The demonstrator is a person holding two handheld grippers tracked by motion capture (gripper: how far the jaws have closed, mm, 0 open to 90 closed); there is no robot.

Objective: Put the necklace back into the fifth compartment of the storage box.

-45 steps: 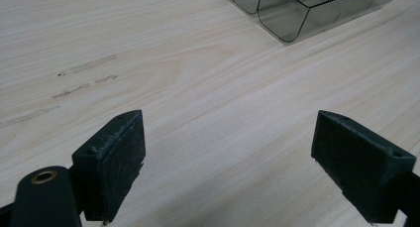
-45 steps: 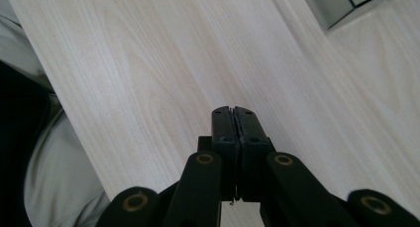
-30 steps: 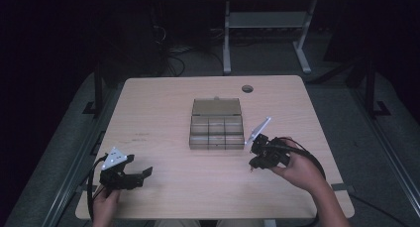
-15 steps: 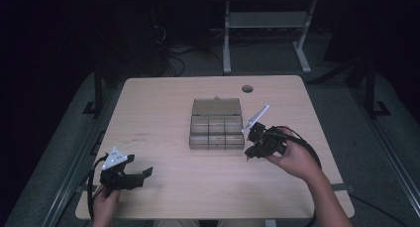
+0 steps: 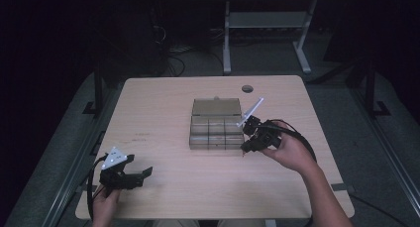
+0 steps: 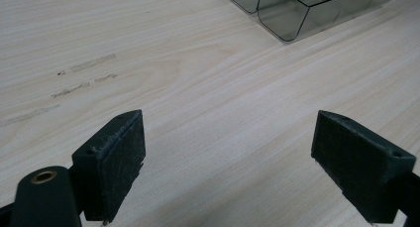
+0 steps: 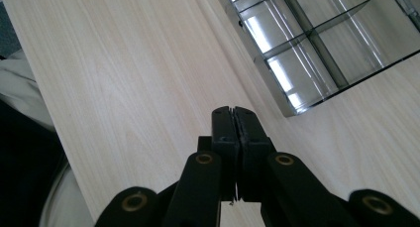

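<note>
A clear plastic compartment box (image 5: 216,125) with its lid laid back sits in the middle of the wooden table (image 5: 163,103). My right gripper (image 5: 246,146) hovers just off the box's right front corner, tilted, its jaws pointing toward the near left. In the right gripper view its pads (image 7: 234,113) press flat together with nothing between them, and the box (image 7: 307,53) lies at the upper right. My left gripper (image 5: 143,173) rests low at the table's near left corner. Its jaws (image 6: 233,157) stand wide apart over bare wood, the box (image 6: 302,9) far ahead.
A round cable hole (image 5: 247,88) is set in the table behind the box. The table's near edge runs close under both hands. Beyond the far edge stand a metal frame (image 5: 262,24) and floor cables (image 5: 171,53) in the dark.
My right gripper has drifted left and a little away from me, closing in on the box's right side, jaws still shut. The left gripper has not moved.
</note>
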